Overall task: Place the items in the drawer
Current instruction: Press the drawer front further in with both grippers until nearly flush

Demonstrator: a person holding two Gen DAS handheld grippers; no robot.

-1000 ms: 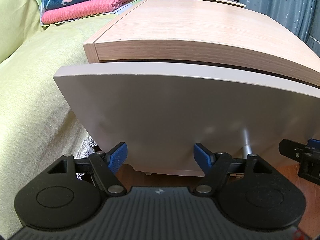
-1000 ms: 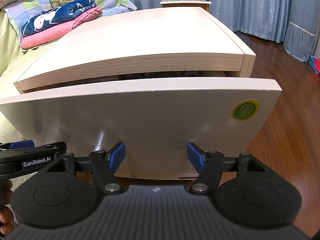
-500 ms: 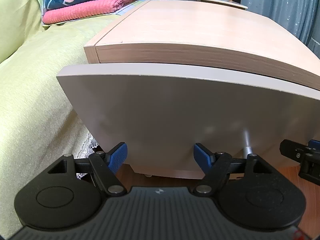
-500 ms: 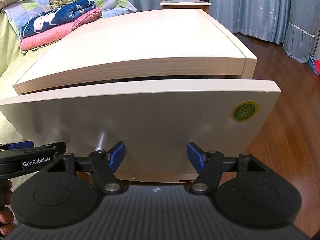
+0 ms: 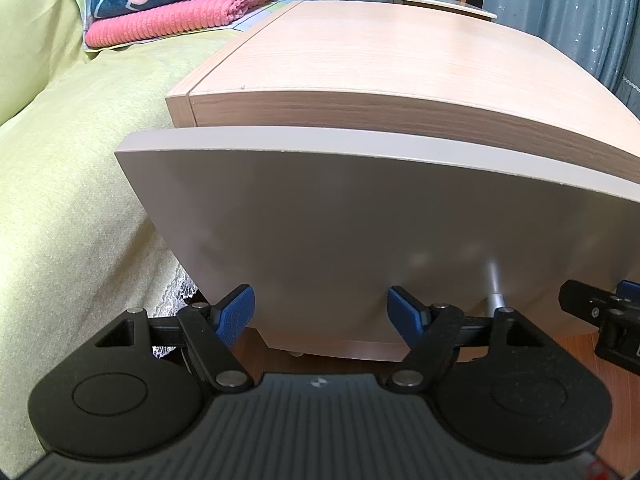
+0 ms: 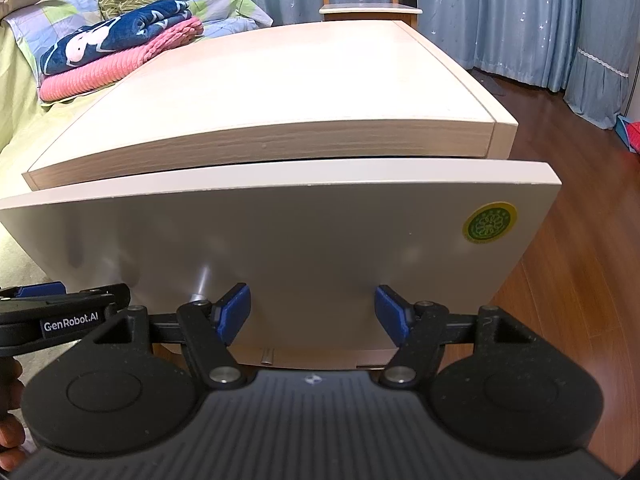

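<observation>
Drawer front [image 6: 280, 248] has slid in since earlier, gap under cabinet top [image 6: 280, 100] now a sliver, w/ left gripper [image 5: 320, 312] & right gripper [image 6: 310, 312] jaws wide open, empty, panel just ahead btwn them: push evenly, both sides, till flush.

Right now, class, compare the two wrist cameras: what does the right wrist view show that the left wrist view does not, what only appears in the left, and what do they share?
Only the right wrist view shows the round green and yellow sticker on the pale drawer front, the dark wooden floor and a person's hand. Only the left wrist view shows the white lace trim of the yellow-green bedspread. Both show the light wooden cabinet top, the nearly closed drawer, the folded pink blanket, and open blue-padded grippers: left gripper, right gripper.
</observation>
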